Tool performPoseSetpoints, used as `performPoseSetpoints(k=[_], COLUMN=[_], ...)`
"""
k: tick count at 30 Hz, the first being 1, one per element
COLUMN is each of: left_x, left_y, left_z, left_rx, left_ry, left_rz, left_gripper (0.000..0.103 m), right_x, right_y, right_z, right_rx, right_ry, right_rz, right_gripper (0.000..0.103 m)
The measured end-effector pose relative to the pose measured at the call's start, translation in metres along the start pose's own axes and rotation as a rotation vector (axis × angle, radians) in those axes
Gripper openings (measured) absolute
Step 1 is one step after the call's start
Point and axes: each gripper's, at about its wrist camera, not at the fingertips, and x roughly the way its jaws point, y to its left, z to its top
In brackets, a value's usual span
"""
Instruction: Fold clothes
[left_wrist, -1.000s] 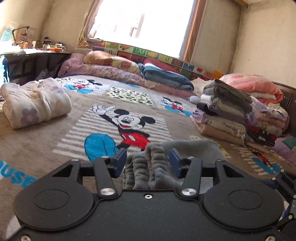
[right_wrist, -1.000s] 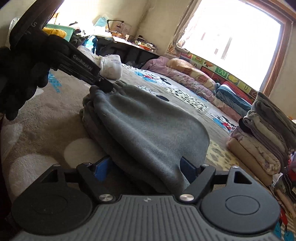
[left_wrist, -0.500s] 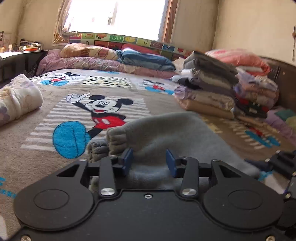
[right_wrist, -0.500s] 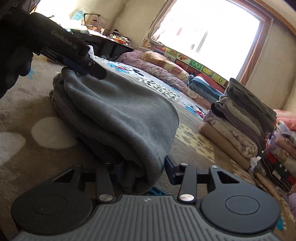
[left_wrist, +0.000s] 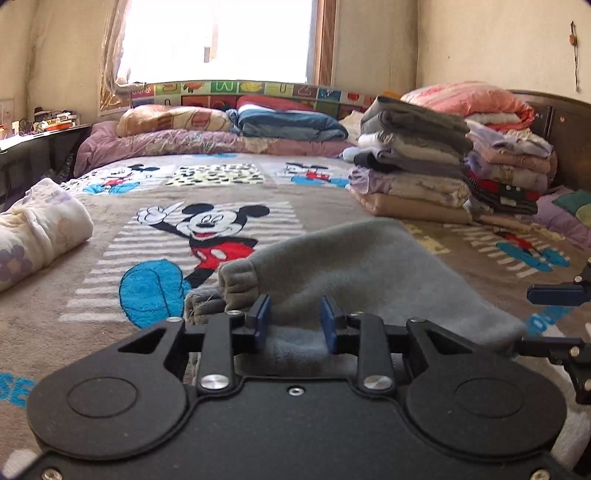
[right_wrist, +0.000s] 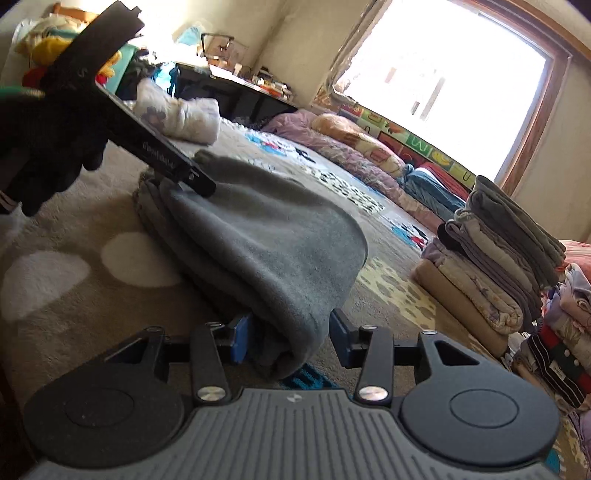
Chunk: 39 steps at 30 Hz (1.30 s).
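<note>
Bedspread (left_wrist: 110, 236) bears grey garment (left_wrist: 369, 266) between both grippers' fingers.

Right tool (right_wrist: 288, 341): jaws apart, straddling the near fold of the grey fleece garment (right_wrist: 266, 243).
Left tool (right_wrist: 201, 184): tip on the garment's far end.
Bed blanket (right_wrist: 74, 236): under garment.
Folded stack (right_wrist: 495, 254): right.

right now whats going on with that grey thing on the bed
A person with two handheld tongs is folding a grey fleece garment on the Mickey Mouse blanket. The left tongs and right tongs each straddle an end of it, jaws apart. Folded clothes are stacked nearby.
</note>
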Motion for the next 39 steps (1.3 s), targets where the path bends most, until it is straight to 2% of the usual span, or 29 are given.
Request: performPoseSetpoints(k=[1,3,4,6,8,9,11,12,14,15,17,21,27,28,30,32,33,36,39], left_x=[-0.003,-0.003,-0.001,0.006,0.015,0.021,0.037,0.041,0.047,0.048,0.051,0.051,0.034,0.027,0.010,-0.006,-0.012,-0.020,-0.015], left_y=[-0.003,-0.008,-0.009,-0.004,0.002,0.004,0.003,0.000,-0.006,-0.004,0.002,0.003,0.002,0.004,0.009,0.018,0.024,0.045,0.056], left_z=[0.003,0.008,0.011,0.012,0.008,0.006,-0.004,-0.006,-0.009,-0.009,-0.010,-0.010,-0.009,-0.009,-0.006,-0.002,0.000,0.001,-0.006], left_rx=[0.003,0.013,0.022,-0.001,-0.016,-0.009,0.040,0.065,0.115,0.108,0.086,0.081,0.056,0.037,-0.030,-0.111,-0.155,-0.324,-0.447], left_ry=[-0.032,-0.079,-0.095,-0.091,-0.060,-0.019,0.065,0.069,0.074,0.079,0.085,0.090,0.054,0.037,-0.003,-0.048,-0.063,-0.058,-0.013], left_rz=[-0.007,-0.007,0.002,0.000,-0.004,-0.007,0.003,0.014,0.037,0.032,0.011,0.007,-0.005,-0.010,-0.021,0.003,0.014,0.000,-0.021], left_gripper=[0.028,0.038,0.043,0.043,0.044,0.044,0.047,0.047,0.048,0.048,0.048,0.048,0.049,0.050,0.053,0.067,0.068,0.074,0.078], right_x=[-0.001,-0.002,0.006,0.026,0.056,0.076,0.123,0.144,0.151,0.150,0.145,0.144,0.134,0.126,0.104,0.077,0.066,0.053,0.059], right_y=[-0.011,-0.034,-0.043,-0.056,-0.062,-0.063,-0.054,-0.051,-0.056,-0.057,-0.052,-0.053,-0.051,-0.050,-0.050,-0.060,-0.065,-0.079,-0.098], right_z=[0.006,0.018,0.028,0.046,0.058,0.060,0.045,0.037,0.019,0.018,0.015,0.012,0.026,0.029,0.029,0.019,0.012,-0.011,-0.038], right_rx=[0.050,0.147,0.167,0.160,0.144,0.143,0.134,0.136,0.220,0.240,0.199,0.210,0.197,0.190,0.220,0.349,0.421,0.642,0.939], right_ry=[-0.021,-0.062,-0.073,-0.093,-0.072,-0.044,0.100,0.156,0.073,0.072,0.061,0.049,0.106,0.116,0.085,0.026,0.008,0.019,0.041], right_rz=[0.005,0.012,0.006,0.029,0.070,0.106,0.206,0.250,0.268,0.276,0.264,0.266,0.215,0.186,0.096,0.034,0.023,0.037,0.103], right_gripper=[0.044,0.044,0.045,0.044,0.044,0.044,0.044,0.048,0.049,0.049,0.049,0.049,0.050,0.052,0.067,0.071,0.071,0.071,0.072])
